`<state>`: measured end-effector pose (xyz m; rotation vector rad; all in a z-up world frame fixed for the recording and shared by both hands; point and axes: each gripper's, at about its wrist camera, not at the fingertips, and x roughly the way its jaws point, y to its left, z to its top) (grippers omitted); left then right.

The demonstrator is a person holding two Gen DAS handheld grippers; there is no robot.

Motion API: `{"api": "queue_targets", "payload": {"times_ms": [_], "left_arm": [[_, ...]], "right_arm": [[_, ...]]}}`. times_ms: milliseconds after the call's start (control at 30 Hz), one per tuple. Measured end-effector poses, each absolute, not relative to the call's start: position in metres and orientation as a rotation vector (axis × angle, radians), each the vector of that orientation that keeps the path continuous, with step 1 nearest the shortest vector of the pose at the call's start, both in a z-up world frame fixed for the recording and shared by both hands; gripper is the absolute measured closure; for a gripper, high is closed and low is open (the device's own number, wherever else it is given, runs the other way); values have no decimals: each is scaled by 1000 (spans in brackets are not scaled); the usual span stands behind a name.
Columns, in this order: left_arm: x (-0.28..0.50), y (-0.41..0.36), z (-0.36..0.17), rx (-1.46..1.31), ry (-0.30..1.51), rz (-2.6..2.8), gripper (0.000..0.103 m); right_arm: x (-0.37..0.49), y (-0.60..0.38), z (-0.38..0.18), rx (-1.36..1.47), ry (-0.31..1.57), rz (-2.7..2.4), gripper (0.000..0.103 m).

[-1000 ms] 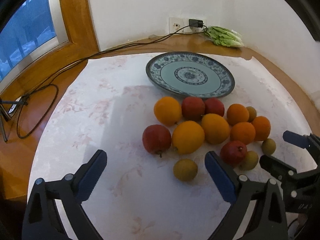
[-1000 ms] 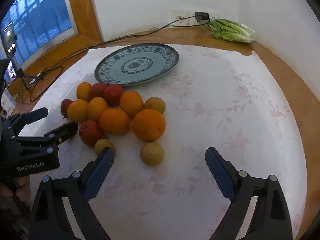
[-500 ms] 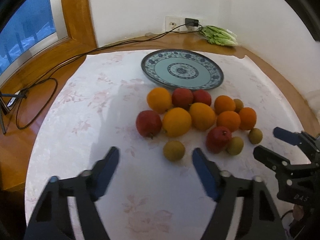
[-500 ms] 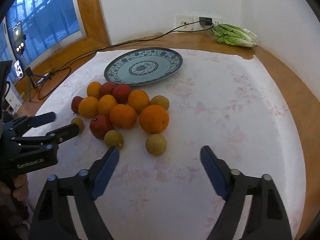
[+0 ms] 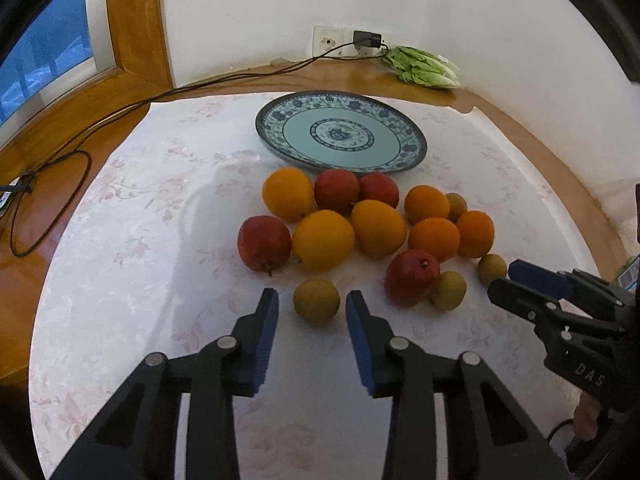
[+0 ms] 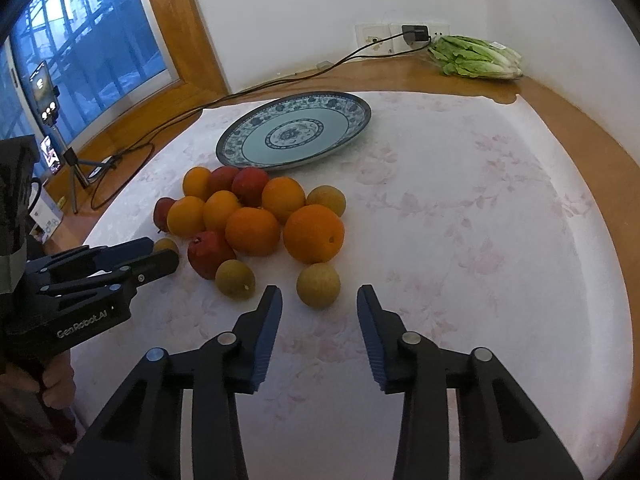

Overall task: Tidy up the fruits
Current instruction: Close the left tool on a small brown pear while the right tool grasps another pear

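Observation:
A heap of oranges, red apples and small yellow-green fruits lies on the pale floral cloth in front of an empty blue-patterned plate. My left gripper is open, its tips on either side of the nearest small yellow-green fruit, not touching it. My right gripper is open with another small yellow-green fruit just ahead between its tips. The plate also shows in the right wrist view.
A bagged lettuce lies at the back by a wall socket. A black cable runs along the wooden sill. A phone on a tripod stands by the window at left.
Both grippers have narrowed from wide open to about fruit width. Both pulled back a little, then each lined up on a small yellow-green fruit.

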<state>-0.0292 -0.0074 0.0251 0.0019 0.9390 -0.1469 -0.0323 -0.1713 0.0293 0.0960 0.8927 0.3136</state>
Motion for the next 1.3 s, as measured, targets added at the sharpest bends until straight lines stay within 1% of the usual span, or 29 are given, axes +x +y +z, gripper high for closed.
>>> {"api": "queue_targets", "payload": {"times_ms": [100, 233, 300, 400, 1000, 1033, 1133, 1300], "left_arm": [[-28, -8, 24, -5, 942, -158, 71], [-28, -7, 24, -12, 934, -162, 71], [-27, -9, 23, -11, 938, -171, 75], [-26, -9, 21, -7, 941, -169, 77], [-25, -4, 20, -29, 939, -200, 77], [-25, -5, 20, -27, 937, -201, 77], [-27, -4, 20, -24, 937, -205, 77], [-29, -4, 22, -25, 936, -209, 77]], "right_arm": [[-31, -171, 27, 101, 903, 320, 66], [-29, -171, 27, 105, 905, 317, 67], [-28, -170, 26, 103, 907, 316, 67], [-27, -169, 26, 97, 909, 315, 67], [-23, -161, 25, 53, 892, 298, 67], [-23, -161, 25, 51, 892, 296, 68], [-22, -163, 24, 66, 896, 287, 78], [-23, -167, 25, 93, 899, 281, 78]]}}
